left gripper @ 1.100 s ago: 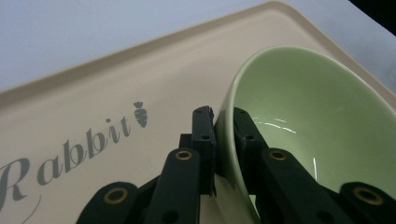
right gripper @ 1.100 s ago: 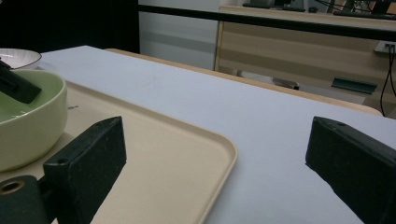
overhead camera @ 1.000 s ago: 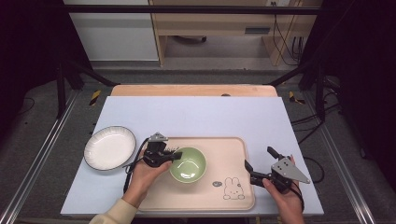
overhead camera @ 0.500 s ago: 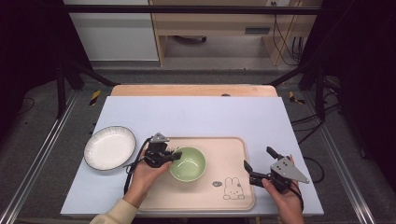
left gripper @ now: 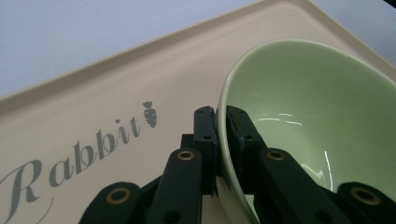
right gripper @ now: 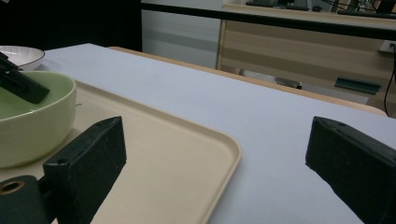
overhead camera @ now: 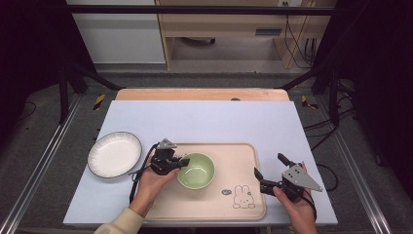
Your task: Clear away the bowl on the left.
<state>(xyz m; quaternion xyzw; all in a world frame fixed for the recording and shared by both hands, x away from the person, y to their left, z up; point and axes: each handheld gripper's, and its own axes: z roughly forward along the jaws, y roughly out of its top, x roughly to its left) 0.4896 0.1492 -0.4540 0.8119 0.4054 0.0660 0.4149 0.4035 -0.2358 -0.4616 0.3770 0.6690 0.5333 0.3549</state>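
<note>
The left gripper (overhead camera: 181, 162) has its jaws pinched on the near-left rim of the green bowl (overhead camera: 196, 170), one jaw inside and one outside (the left gripper view shows the wall squeezed between them). The bowl sits on the beige tray (overhead camera: 241, 161). The right gripper (overhead camera: 269, 170) hovers at the tray's right edge, jaws spread wide and empty, while a white plate (overhead camera: 114, 154) lies left of the tray.

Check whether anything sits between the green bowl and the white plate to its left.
Nothing visible blocks that path. The left gripper is shut on the rim of the green bowl, which sits on the beige tray. Between it and the white plate lie the tray's low rim and bare mat.
</note>
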